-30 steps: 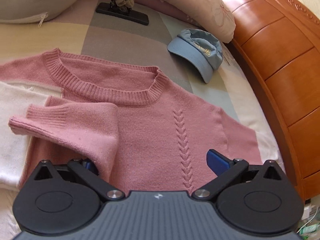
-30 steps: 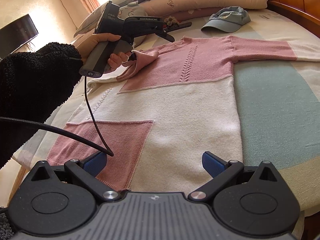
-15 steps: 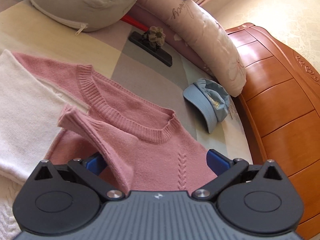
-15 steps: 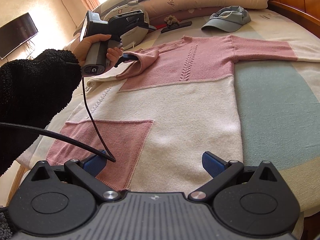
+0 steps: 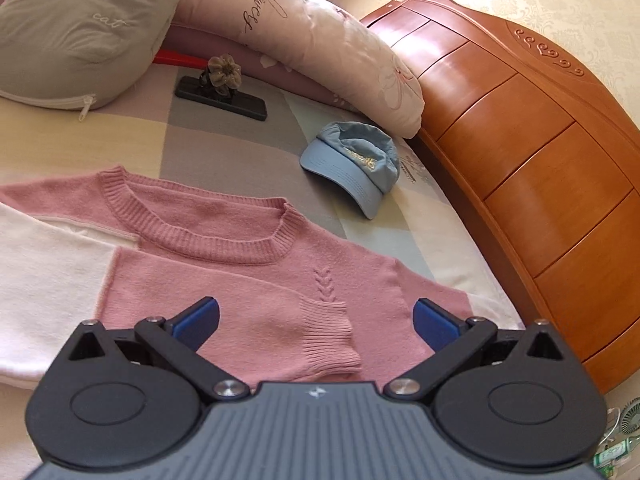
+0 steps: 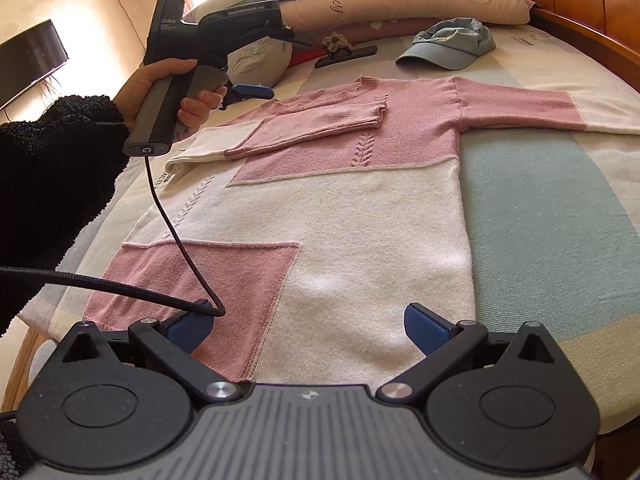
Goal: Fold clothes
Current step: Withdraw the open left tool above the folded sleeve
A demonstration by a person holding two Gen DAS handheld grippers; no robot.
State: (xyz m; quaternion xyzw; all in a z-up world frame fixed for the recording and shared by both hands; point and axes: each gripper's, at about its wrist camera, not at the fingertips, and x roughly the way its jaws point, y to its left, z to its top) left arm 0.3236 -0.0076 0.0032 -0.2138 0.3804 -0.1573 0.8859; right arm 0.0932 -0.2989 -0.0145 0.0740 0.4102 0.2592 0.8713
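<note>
On my left, a hand (image 6: pixel 160 92) in a black fuzzy sleeve (image 6: pixel 52 176) grips the handle of the left gripper (image 5: pixel 316 320), which hangs over the chest of the sweater (image 6: pixel 360 216), its jaws wide apart with nothing between them. A black cable (image 6: pixel 176 240) drops from that handle and loops down in front of my right camera. The sweater lies flat on the bed (image 6: pixel 552 216), pink across the shoulders and white through the body, with a pink panel near the hem. Its left sleeve (image 6: pixel 304 128) is folded across the chest, and the ribbed cuff (image 5: pixel 328 340) rests just ahead of the left jaws, beside the braided stitch that runs down the middle. The right gripper (image 6: pixel 310 328) sits low over the hem, jaws wide and gripping nothing (the cable only crosses in front of one finger). Further right, the other sleeve (image 6: pixel 520 106) stretches straight out over the bedspread. Beyond the collar lie a dark flat thing with a fabric flower (image 5: pixel 224 68) on it, a blue cap (image 5: pixel 352 164), and pillows (image 5: pixel 320 40) against the curved wooden headboard (image 5: pixel 520 128).
</note>
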